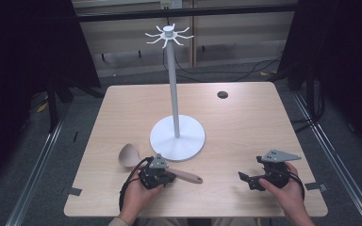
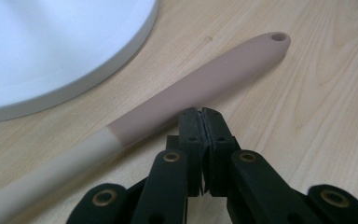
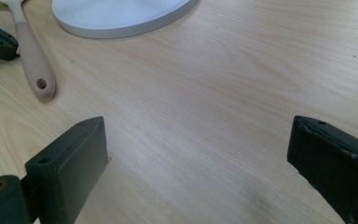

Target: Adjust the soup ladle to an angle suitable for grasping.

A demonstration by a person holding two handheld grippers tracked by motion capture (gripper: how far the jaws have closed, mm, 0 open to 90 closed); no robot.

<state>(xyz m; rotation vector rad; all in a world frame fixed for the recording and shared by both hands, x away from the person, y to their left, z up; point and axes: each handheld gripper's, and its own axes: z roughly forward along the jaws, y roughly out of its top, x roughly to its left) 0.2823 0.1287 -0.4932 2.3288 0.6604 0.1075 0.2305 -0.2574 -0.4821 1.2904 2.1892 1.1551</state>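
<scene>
Right now the left gripper (image 2: 203,114), jaws pressed together, is hovering beside the beige wooden-and-silicone spoon (image 2: 168,105). Spread wide at four o'clock, the right gripper (image 3: 198,154) is idling; shut jaws may nudge the spoon away.

A lab or test cell is showing here — dark curtains (image 1: 23,56) are hanging on both sides, metal rails (image 1: 37,165) are running along the grey floor (image 1: 80,117), and cables (image 1: 226,70) are lying behind a bare wooden table (image 1: 245,122).

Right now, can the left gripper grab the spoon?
Probably yes. The left gripper sits right beside the spoon handle with nothing between them, but its jaws are shut and empty, so they would have to open first.
</scene>
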